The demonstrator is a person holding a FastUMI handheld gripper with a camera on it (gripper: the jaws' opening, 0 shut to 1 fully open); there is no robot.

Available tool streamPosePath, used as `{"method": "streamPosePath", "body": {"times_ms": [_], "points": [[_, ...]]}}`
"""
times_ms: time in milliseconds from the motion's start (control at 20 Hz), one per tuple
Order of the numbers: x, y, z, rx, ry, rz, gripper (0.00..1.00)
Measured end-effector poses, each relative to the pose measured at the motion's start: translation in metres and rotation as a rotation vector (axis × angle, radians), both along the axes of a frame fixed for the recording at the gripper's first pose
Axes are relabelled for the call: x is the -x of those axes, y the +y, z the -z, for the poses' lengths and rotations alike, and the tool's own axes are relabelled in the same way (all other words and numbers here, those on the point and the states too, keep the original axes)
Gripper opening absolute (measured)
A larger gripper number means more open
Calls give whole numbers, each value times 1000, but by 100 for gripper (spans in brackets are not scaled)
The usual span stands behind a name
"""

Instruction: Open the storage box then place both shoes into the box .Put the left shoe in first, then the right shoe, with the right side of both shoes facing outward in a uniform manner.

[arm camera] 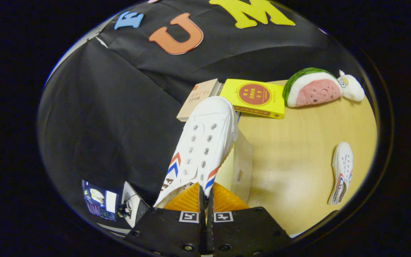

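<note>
Claw [205, 198] pinched nearly closed on the heel rim of a white shoe [202, 146], held up, toe pointing away. Storage box [242, 167] just beyond on the table [298, 171]. Second shoe [341, 171] near the right edge. Books [255, 98] and watermelon plush [312, 87] along the far edge.

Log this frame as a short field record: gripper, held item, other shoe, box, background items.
gripper: gripper shut on held shoe
held shoe: held shoe white, striped side, lifted, toe pointing away from the fingers
other shoe: second shoe lying on the table
box: storage box pale, beside the held shoe
background: yellow book, watermelon plush
</note>
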State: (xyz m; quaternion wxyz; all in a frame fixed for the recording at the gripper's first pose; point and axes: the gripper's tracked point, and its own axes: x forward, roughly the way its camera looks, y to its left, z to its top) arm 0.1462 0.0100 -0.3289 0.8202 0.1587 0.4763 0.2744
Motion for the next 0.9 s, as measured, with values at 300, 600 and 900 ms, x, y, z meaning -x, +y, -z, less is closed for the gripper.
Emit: {"method": "streamPosePath", "body": {"times_ms": [300, 600, 900], "points": [[1, 85, 52, 97, -54, 35, 0], [6, 112, 111, 218, -2, 46, 0], [-9, 124, 138, 291, 50, 52, 0]]}}
